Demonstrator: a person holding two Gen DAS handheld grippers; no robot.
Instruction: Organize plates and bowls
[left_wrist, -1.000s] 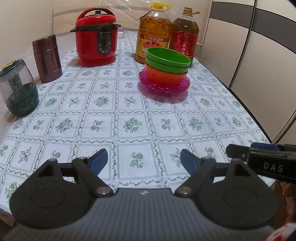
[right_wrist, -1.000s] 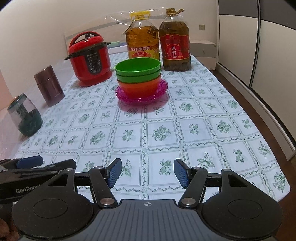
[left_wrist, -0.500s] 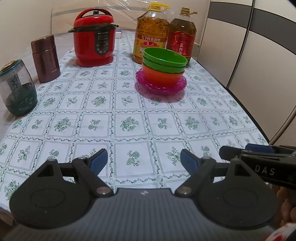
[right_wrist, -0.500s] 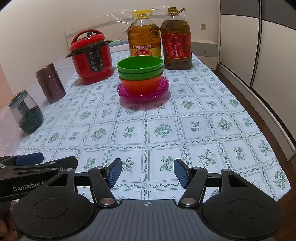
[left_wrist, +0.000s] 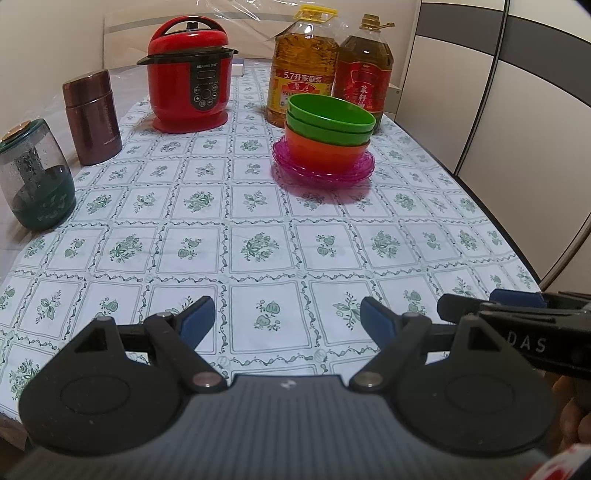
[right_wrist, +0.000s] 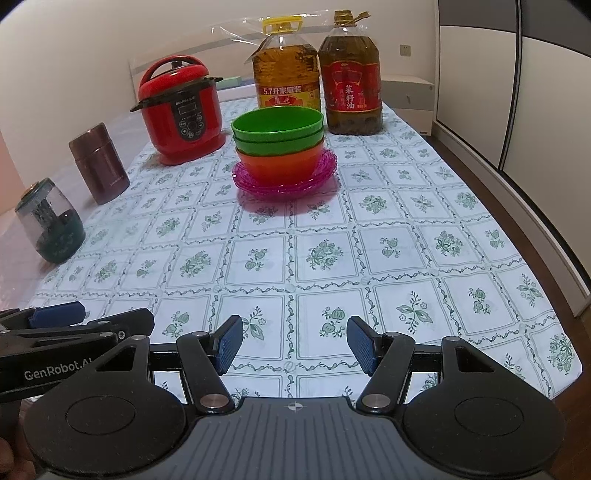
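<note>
Both tools, left tool (left_wrist: 286, 325) and right tool (right_wrist: 294, 343), are held wide apart and empty above the near counter (left_wrist: 258, 229). Green bowls (right_wrist: 277, 129) are seen nested in an orange bowl (right_wrist: 279, 162) on pink plates (right_wrist: 284, 181), mid-counter. Stacking is judged complete; nothing loose is seen.

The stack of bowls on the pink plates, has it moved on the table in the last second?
No. The bowl stack sits in the same spot beside the red cooker and oil bottles; only the cameras shifted.
</note>
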